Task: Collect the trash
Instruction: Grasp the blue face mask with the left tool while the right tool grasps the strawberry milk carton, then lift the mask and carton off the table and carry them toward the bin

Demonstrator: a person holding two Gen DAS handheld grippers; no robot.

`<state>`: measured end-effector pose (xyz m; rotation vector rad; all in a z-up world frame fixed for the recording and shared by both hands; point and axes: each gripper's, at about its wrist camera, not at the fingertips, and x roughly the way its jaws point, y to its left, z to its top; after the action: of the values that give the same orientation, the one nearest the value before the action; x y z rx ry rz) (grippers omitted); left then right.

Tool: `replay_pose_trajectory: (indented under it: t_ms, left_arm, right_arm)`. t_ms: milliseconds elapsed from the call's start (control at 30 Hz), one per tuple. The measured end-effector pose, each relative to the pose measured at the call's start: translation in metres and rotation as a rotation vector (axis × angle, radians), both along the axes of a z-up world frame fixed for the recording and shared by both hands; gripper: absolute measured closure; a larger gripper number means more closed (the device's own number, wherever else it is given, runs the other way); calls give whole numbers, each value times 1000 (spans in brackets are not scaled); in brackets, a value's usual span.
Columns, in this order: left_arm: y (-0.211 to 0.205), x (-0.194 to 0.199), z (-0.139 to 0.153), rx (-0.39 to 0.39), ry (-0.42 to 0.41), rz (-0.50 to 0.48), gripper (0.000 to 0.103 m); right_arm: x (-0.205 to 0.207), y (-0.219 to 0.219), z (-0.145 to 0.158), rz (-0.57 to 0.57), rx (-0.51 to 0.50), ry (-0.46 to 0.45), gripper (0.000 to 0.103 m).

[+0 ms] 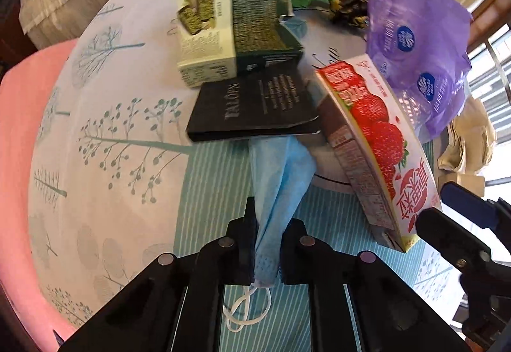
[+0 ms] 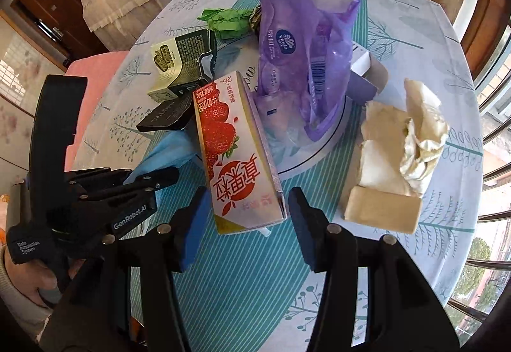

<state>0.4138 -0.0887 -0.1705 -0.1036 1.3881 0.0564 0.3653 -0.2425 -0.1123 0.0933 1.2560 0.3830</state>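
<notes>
Left tongs (image 1: 267,243) pinch the blue mask (image 1: 281,179); right tongs (image 2: 246,221) straddle the strawberry carton (image 2: 236,154), ungripped.

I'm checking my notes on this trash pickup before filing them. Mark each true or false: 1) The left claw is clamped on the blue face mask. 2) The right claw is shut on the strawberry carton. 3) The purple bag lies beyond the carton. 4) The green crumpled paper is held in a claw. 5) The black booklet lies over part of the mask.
1) True: the left claw is shut on the blue face mask.
2) False: the right claw stands open around the strawberry carton, pads apart from it.
3) True: the purple bag is behind it.
4) False: the green crumpled paper lies on the table.
5) True: the black booklet covers its far end.
</notes>
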Motion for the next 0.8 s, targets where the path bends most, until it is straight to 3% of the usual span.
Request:
replay_pose_trajectory:
  t_ms: [267,733,800]
  left_arm:
    - [11,-13,15,-47,-41,64,94]
    - [39,-39,58,-50,-104,82,94]
    - [40,-44,66,-48,-111,80,94]
  right_arm:
    - [15,26,-15,42,-66,7,46]
    - [19,49,-32,76,-181,-23,45]
    - [16,50,-31,84,-195,-41,51]
